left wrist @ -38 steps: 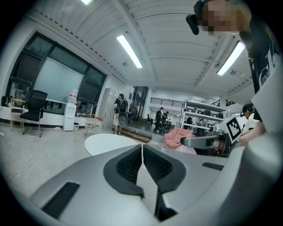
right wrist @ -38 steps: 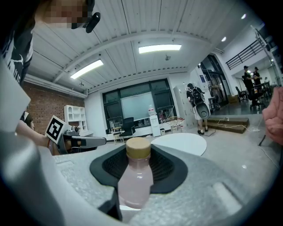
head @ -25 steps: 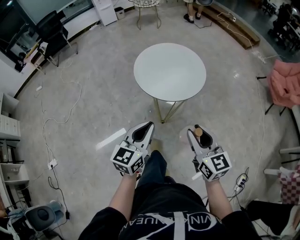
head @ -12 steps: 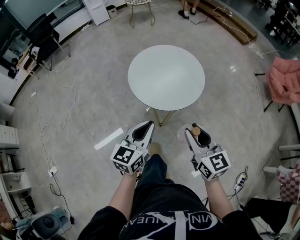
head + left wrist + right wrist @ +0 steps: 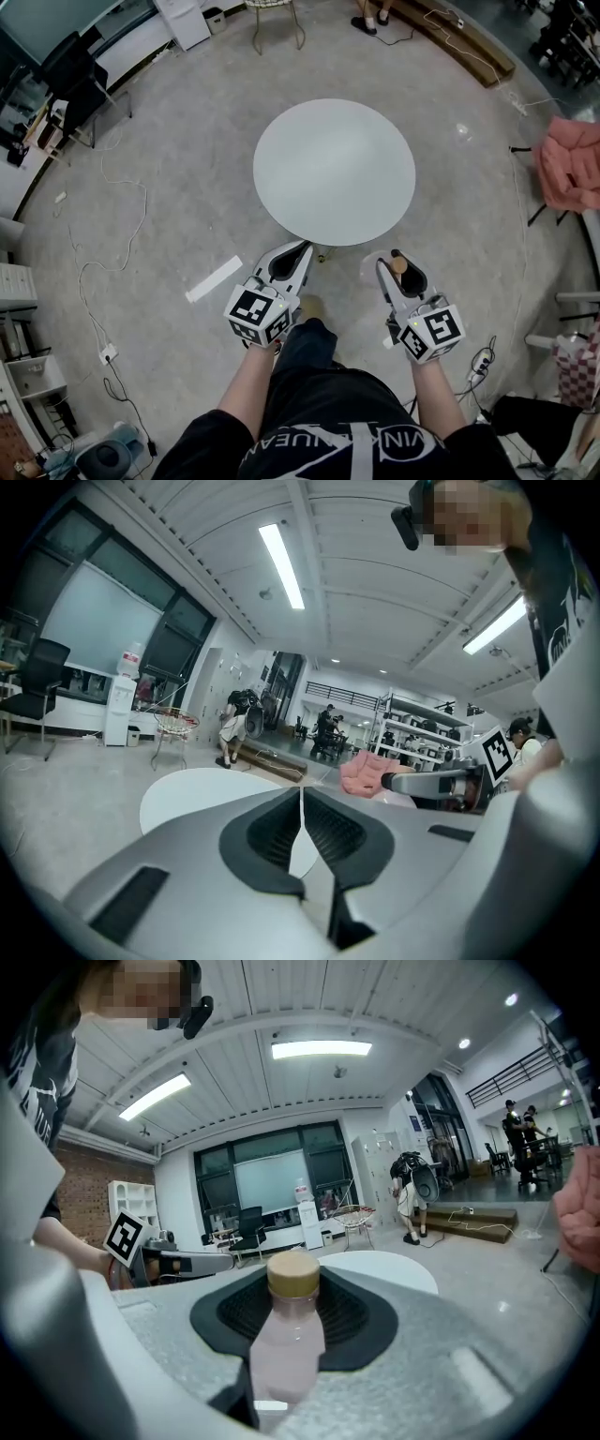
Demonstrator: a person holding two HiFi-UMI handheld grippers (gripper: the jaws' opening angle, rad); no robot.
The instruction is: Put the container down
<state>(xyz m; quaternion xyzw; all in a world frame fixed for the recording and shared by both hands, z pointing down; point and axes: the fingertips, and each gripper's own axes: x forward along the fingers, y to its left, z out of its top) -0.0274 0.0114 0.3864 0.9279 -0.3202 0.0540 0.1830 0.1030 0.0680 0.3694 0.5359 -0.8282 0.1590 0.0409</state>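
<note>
A small pale-pink bottle with a tan cap is the container. My right gripper is shut on it, the dark pads pressing its sides. It is held above the floor, just short of the near edge of a round white table. My left gripper hangs level with it to the left, jaws shut with nothing between them. In the left gripper view the table shows beyond the jaws and the right gripper at the right.
The table top is bare and stands on thin gold legs. White cables trail over the grey floor at left, with a strip of white tape. A pink cloth lies at the right. The person's legs are below.
The table has drawn closer to both grippers as the person stepped forward. The grippers keep their pose, and the bottle stays in the right one.
</note>
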